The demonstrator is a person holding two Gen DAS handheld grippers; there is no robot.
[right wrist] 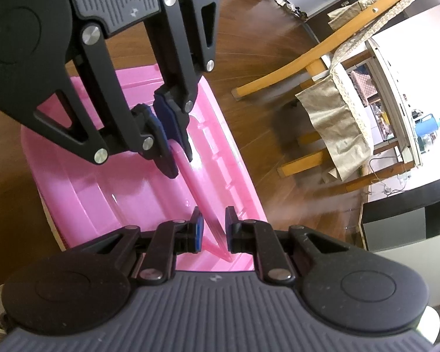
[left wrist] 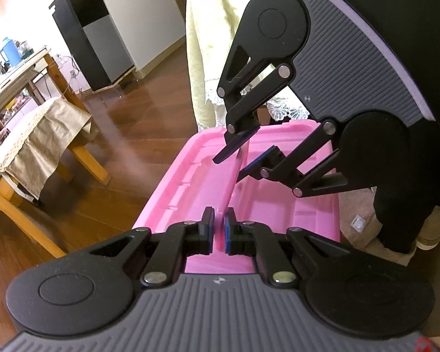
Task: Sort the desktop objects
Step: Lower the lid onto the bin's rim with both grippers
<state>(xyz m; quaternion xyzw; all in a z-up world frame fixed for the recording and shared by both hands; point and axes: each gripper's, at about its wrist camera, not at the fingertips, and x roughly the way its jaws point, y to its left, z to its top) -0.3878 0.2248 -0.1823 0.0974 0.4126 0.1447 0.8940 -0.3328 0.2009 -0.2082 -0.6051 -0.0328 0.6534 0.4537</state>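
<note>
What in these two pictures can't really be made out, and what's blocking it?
- Under the pink lid: whatever it covers is hidden in both views by the lid.
- Lid's central ridge: its near end is masked by the right gripper in the right wrist view, and by the left gripper in the left wrist view.
- Person: cut off by the top edge, left wrist view.
- Tabletop clutter: too small.

Both grippers are built alike — the left gripper point(left wrist: 219, 228) and the right gripper point(right wrist: 213, 228) are made of black linkage arms joined by silver round-headed pins; a grey ribbed body (marked with a small pale emblem) is flanked by round black discs; blue pads point(left wrist: 227, 231) line the fingers; a pale yellow garment point(left wrist: 211, 44) is worn.
</note>
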